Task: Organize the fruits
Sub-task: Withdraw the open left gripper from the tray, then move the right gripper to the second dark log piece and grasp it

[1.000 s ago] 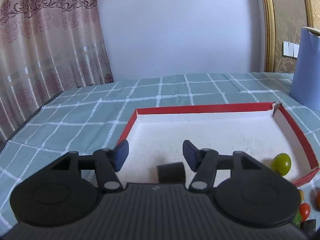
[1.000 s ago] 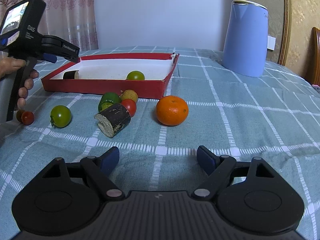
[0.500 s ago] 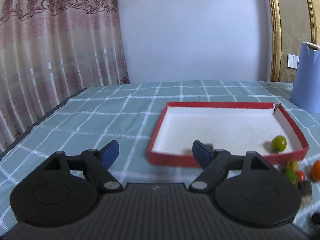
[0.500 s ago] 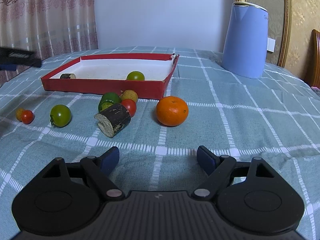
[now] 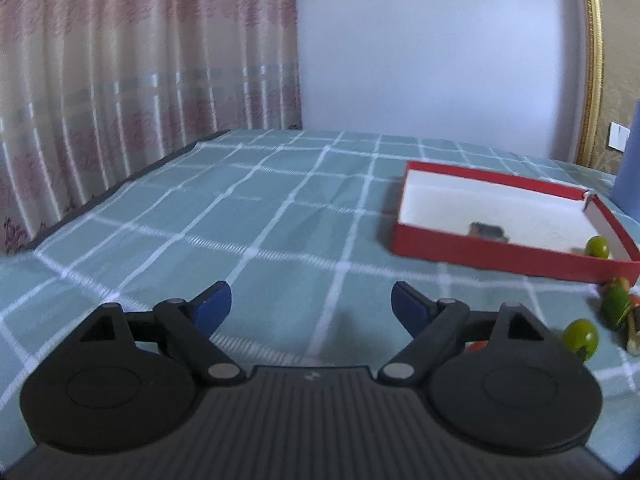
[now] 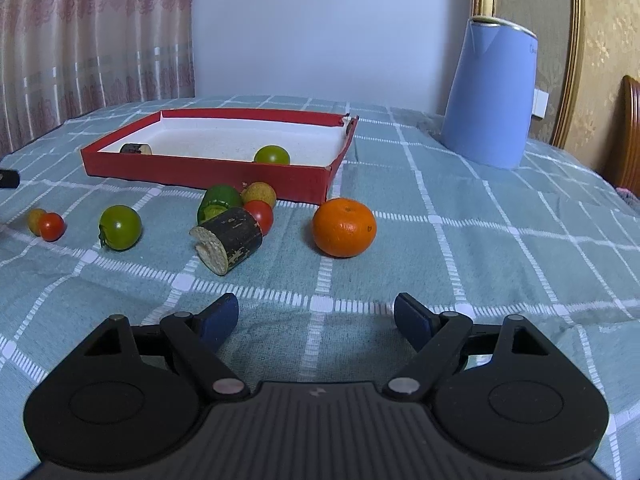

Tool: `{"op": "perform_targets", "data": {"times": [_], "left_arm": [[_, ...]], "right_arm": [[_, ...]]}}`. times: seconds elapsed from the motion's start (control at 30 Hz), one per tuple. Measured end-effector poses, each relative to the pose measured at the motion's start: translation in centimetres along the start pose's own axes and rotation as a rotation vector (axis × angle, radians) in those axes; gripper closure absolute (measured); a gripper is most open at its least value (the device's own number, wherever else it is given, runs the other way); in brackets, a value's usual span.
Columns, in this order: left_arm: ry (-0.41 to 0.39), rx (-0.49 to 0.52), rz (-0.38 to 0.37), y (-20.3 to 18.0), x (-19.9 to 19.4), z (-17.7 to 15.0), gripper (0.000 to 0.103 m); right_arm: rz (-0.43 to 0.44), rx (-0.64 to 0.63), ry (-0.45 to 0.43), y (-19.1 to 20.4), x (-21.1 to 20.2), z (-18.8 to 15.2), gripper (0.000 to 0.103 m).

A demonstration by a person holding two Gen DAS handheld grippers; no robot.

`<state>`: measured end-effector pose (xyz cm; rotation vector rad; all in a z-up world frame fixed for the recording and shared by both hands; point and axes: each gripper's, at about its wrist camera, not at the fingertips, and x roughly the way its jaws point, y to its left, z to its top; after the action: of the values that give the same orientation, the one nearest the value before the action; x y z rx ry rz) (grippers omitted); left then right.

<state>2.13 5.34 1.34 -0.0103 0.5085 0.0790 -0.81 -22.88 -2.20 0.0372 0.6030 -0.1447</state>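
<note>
A red tray with a white floor holds a small dark stub and a green tomato. In front of it on the cloth lie an orange, a dark cut cylinder, a red tomato, a green fruit, a yellowish fruit, a green tomato and two small tomatoes. My right gripper is open over bare cloth, short of the fruit. My left gripper is still opening, empty, left of the tray.
A tall blue jug stands behind and right of the tray. The checked cloth ends at a dark edge on the left, with curtains beyond it. A black tip of the other tool shows at the right wrist view's left edge.
My left gripper let go of the dark stub in the tray, opened wide and drew back and to the left, out over the cloth. My right gripper stayed put.
</note>
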Motion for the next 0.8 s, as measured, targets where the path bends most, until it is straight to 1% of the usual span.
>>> {"op": "perform_targets", "data": {"times": [0.1, 0.2, 0.37, 0.43, 0.5, 0.57, 0.63, 0.73, 0.8], "left_arm": [[0.008, -0.025, 0.007, 1.1, 0.3, -0.6, 0.016], [0.021, -0.054, -0.005, 1.8, 0.7, -1.0, 0.016], [-0.005, -0.048, -0.009, 1.6, 0.6, -1.2, 0.013], [-0.015, -0.044, -0.019, 1.6, 0.4, -1.2, 0.012], [-0.015, -0.048, -0.022, 1.6, 0.5, -1.1, 0.011], [-0.010, -0.062, -0.031, 1.8, 0.5, -1.1, 0.011], [-0.006, -0.077, -0.040, 2.0, 0.5, -1.1, 0.011], [-0.006, -0.090, -0.052, 2.3, 0.5, -1.1, 0.011], [-0.006, -0.092, -0.061, 2.3, 0.5, -1.1, 0.011]], "right_arm": [[-0.010, -0.021, -0.020, 0.3, -0.3, 0.0, 0.018], [-0.001, -0.062, -0.061, 1.0, -1.0, -0.1, 0.018], [0.011, -0.105, -0.068, 2.0, -0.9, 0.4, 0.019], [0.035, -0.112, -0.069, 2.4, -0.9, 0.6, 0.025], [0.058, -0.109, -0.067, 2.8, -0.7, 0.9, 0.028], [0.083, -0.110, -0.050, 3.2, -0.3, 1.3, 0.044], [0.079, -0.115, -0.026, 3.6, 0.3, 1.8, 0.044], [0.062, -0.102, -0.022, 3.9, 1.1, 2.3, 0.043], [0.069, -0.083, -0.002, 3.9, 1.8, 2.7, 0.042]]}}
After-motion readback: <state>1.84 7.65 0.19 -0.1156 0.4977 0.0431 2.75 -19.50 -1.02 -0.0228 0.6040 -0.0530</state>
